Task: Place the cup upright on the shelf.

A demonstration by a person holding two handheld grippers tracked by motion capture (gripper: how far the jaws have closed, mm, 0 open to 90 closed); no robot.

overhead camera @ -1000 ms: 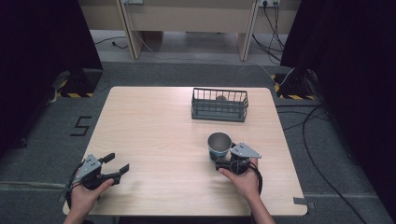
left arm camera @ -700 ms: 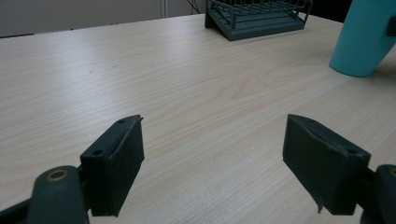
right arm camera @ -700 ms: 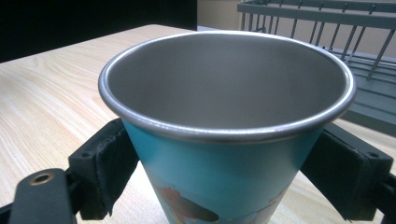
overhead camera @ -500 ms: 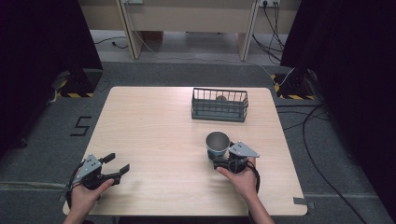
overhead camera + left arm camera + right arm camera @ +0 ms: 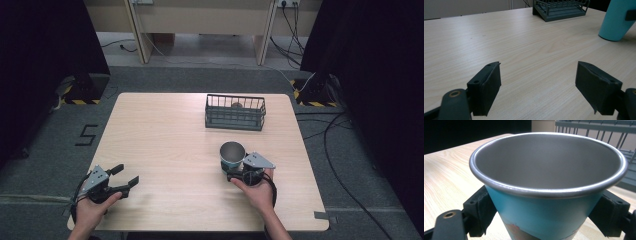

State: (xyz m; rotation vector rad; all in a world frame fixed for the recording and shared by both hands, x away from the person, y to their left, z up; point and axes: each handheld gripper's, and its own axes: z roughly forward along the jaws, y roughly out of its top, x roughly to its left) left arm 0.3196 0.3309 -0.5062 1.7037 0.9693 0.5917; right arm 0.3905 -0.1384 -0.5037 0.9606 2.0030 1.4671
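Item: cup (image 5: 549, 192), teal outside, bare metal inside, upright on table (image 5: 165, 145) near wire basket (image 5: 235, 112). Pinched low on its wall by right gripper (image 5: 240, 170); left gripper (image 5: 539, 87) spread, idle. Judged light, rigid, slick; tapered wall best gripped squarely

Each gripper (image 5: 124, 175) has 2 black jaws, a grey plate, seemingly brass-coloured screws

A dark mark (image 5: 86, 135) shaped like the numeral 5, or perhaps the letter S, stands on the grey floor (image 5: 45, 165) just left of the counter (image 5: 165, 150). Nothing else legible shows; the cup (image 5: 544, 220) carries a reddish design without readable lettering.
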